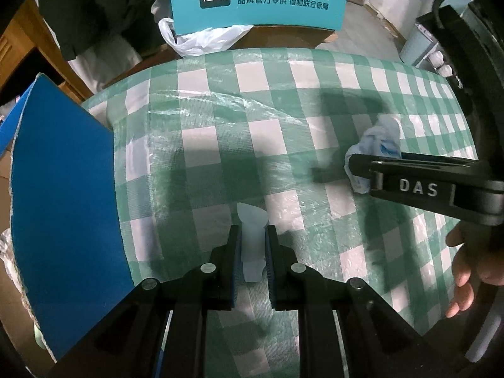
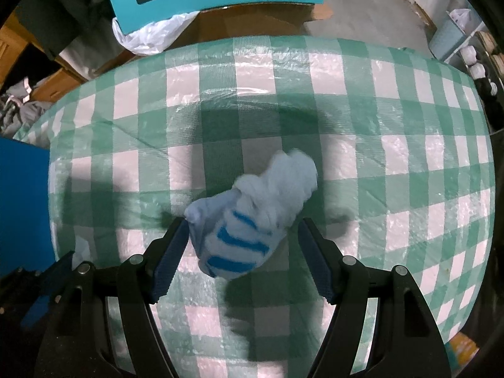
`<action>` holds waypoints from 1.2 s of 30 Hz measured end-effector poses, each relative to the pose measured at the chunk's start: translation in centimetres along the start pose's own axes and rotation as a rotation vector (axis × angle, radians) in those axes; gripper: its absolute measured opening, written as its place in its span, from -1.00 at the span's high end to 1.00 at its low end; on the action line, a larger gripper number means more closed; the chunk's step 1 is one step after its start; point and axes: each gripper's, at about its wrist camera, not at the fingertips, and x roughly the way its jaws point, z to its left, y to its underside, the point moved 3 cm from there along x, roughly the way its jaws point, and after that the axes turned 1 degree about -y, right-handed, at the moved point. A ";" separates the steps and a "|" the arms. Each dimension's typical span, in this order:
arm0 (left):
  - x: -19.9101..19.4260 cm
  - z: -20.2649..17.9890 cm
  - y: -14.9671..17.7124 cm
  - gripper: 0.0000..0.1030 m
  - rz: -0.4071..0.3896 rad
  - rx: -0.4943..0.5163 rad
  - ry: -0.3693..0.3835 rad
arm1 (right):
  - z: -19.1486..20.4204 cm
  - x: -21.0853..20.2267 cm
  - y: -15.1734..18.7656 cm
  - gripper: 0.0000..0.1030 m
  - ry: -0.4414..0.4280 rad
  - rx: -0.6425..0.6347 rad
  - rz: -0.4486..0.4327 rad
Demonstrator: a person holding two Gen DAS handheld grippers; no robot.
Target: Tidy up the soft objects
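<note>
My left gripper (image 1: 253, 236) points down at the table and is shut on a small pale blue piece of soft cloth (image 1: 252, 220), which sticks out past the fingertips. A balled light-blue sock with bright blue stripes (image 2: 261, 201) lies on the green-and-white checked tablecloth (image 2: 393, 157). My right gripper (image 2: 243, 223) hangs over it, open, with the sock between the two blue pads; the pads do not squeeze it. In the left wrist view the same sock (image 1: 378, 138) shows at the right, partly behind the black right gripper tool (image 1: 419, 186).
A blue cardboard flap (image 1: 63, 204) stands at the table's left edge. Beyond the far edge are a teal printed box (image 1: 258, 0) and a white plastic bag (image 1: 201, 39). A person's hand (image 1: 466, 271) holds the right tool. Clear plastic film covers the cloth.
</note>
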 end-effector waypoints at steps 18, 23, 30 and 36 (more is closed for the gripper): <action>0.6 0.0 0.1 0.71 0.018 0.014 -0.001 | 0.0 1.8 -0.5 0.02 0.057 -0.039 0.011; 0.5 -0.1 0.1 0.71 0.013 0.015 -0.002 | -0.1 1.3 -0.3 0.19 0.050 -0.056 -0.002; -0.3 -0.1 0.1 0.71 -0.003 0.015 -0.002 | -0.1 -0.2 0.4 0.24 0.052 -0.072 -0.033; -1.2 0.1 0.1 0.71 -0.021 0.011 -0.006 | 0.4 -1.7 1.0 0.24 0.050 -0.094 -0.059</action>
